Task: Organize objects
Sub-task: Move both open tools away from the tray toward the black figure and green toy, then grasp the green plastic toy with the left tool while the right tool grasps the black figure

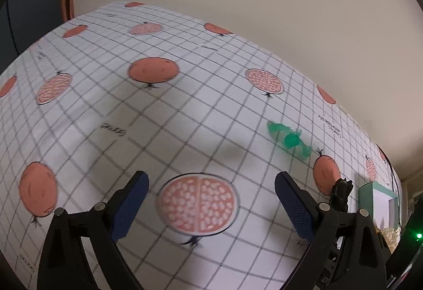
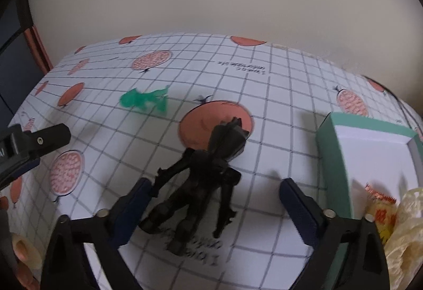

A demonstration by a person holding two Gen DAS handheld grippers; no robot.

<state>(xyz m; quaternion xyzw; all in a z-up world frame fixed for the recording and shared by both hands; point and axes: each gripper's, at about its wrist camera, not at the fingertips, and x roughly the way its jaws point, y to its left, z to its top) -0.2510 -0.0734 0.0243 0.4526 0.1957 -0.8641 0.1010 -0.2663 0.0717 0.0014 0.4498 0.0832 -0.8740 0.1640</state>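
Where snacks lie, green box point(image 2: 333, 157), black figurine point(image 2: 201, 184) beside.

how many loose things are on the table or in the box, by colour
green: 1, the green candy on the tablecloth
black: 1, the black figure between the right tool fingers
orange and yellow: 1, the snack packet in the teal box
cream: 1, the lacy piece beside it
total: 4

The right claw point(image 2: 211, 210) stands open around a black toy figure point(image 2: 201, 184) lying on the gridded worktop point(image 2: 277, 104). A green wrapped candy point(image 2: 144, 100) lies farther off; a mint-rimmed box point(image 2: 335, 157) sits at right, snack packets point(image 2: 383, 216) inside.
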